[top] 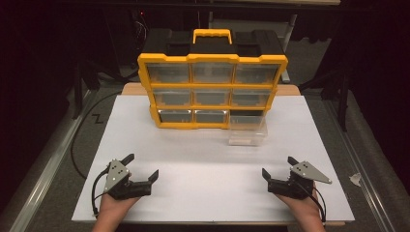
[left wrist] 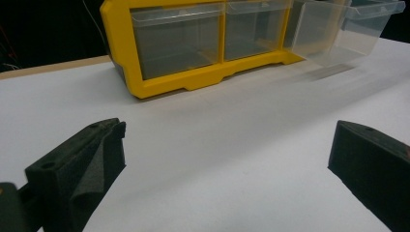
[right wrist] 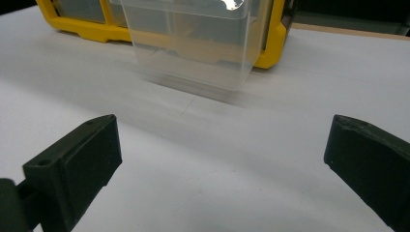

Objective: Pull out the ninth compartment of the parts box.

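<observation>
Two grippers rest with jaws apart; your right gripper [top: 279, 168] is nearer the clear drawer [top: 247, 129], pulled out straight toward you, than your left gripper [top: 143, 166].

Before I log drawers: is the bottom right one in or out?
Out. The clear drawer juts forward from the yellow cabinet onto the table; the others sit flush.

Organizer [top: 212, 92] at back of table [top: 145, 145]; bottom-right drawer [top: 247, 129] pulled forward, out toward person
</observation>
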Demonstrator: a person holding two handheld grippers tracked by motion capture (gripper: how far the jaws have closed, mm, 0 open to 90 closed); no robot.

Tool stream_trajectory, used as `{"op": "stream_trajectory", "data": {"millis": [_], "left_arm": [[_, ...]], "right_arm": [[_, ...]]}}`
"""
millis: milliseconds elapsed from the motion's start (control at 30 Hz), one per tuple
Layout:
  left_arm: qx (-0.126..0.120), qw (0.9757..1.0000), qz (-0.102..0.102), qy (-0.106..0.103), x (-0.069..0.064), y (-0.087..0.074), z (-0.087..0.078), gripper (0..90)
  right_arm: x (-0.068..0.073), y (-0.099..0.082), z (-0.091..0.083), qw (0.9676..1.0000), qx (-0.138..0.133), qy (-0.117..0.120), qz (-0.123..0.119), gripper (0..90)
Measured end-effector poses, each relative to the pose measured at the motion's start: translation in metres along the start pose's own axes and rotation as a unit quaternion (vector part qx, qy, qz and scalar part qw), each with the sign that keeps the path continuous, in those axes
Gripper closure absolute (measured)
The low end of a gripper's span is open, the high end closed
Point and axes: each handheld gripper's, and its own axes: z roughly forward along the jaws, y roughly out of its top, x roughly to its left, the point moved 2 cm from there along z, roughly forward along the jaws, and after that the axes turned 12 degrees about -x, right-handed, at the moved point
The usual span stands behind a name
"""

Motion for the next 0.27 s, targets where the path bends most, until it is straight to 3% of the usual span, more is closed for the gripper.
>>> {"op": "stream_trajectory", "data": {"millis": [267], "left_arm": [[0.007, 0.9999, 0.012, -0.001, -0.0036, -0.0006, 0.0006, 0.1]], "right_arm": [[0.0017, 0.0045, -0.0024, 0.9995, -0.024, 0.001, -0.021, 1.0]]}}
